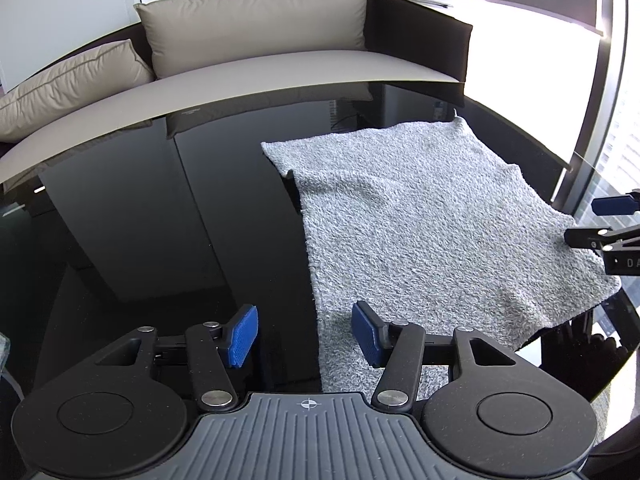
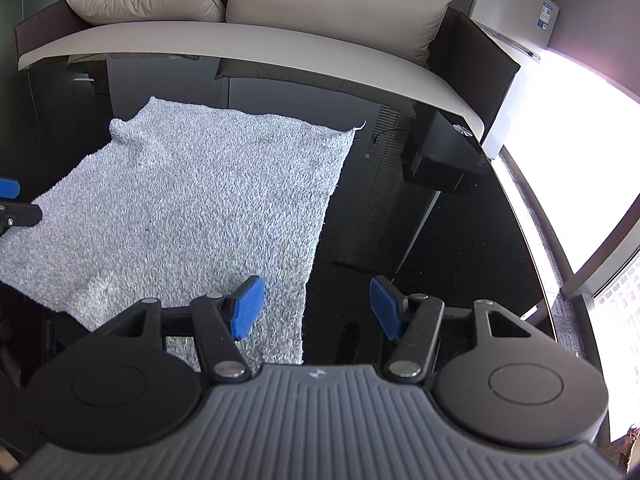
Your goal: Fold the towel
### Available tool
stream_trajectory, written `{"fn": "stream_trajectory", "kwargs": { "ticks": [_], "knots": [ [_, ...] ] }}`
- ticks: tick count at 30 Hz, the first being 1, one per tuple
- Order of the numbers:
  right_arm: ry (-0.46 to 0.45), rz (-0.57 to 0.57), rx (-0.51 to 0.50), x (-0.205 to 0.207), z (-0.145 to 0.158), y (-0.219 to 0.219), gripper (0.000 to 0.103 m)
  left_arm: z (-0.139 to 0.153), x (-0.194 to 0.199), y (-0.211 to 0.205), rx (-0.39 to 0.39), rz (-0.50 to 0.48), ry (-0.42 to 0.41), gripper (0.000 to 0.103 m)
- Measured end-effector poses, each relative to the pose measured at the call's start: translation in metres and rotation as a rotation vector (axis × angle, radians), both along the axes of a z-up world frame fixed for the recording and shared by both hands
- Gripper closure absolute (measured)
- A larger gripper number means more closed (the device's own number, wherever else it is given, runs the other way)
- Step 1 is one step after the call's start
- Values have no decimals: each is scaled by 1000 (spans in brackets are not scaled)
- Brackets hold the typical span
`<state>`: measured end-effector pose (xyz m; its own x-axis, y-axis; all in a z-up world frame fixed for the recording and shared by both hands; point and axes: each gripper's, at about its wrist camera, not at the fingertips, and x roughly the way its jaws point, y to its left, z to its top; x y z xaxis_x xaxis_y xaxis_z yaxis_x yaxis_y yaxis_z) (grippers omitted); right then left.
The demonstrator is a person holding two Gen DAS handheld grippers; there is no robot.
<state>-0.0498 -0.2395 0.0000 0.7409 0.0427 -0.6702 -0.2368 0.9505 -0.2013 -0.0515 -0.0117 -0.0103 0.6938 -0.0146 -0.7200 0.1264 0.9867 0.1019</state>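
Observation:
A grey fluffy towel (image 1: 424, 224) lies spread flat on a glossy black table (image 1: 160, 240), with slight wrinkles and its near edge reaching the table's front. My left gripper (image 1: 306, 334) is open above the towel's near left edge, nothing between its blue pads. In the right wrist view the same towel (image 2: 180, 216) fills the left half, and my right gripper (image 2: 318, 306) is open over its near right edge, empty. The right gripper's fingers (image 1: 612, 220) show at the far right of the left wrist view; the left gripper's fingers (image 2: 12, 200) show at the left edge of the right wrist view.
A sofa bench with beige cushions (image 1: 256, 20) runs behind the black table (image 2: 460, 260). A dark box (image 2: 440, 160) appears near the table's far right corner. A bright window (image 2: 580, 160) stands at the right, with a silver appliance (image 2: 516, 0) beyond.

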Motion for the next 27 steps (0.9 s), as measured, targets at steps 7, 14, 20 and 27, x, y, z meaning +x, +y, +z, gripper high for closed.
{"fn": "stream_trajectory", "kwargs": {
  "ticks": [7,14,20,27],
  "knots": [
    [-1,-8,-15,-9,-4,2,41,-1,-12,3,-7,20,-8,53],
    [3,-22,6,-17,-4,-3,41,-1,-22,4,-19,43,-16,53],
    [6,-36,23,-25,-5,-5,41,0,-31,6,-36,52,-16,53],
    [11,-43,38,-29,-4,-6,41,0,-39,8,-50,64,-22,53]
  ]
}}
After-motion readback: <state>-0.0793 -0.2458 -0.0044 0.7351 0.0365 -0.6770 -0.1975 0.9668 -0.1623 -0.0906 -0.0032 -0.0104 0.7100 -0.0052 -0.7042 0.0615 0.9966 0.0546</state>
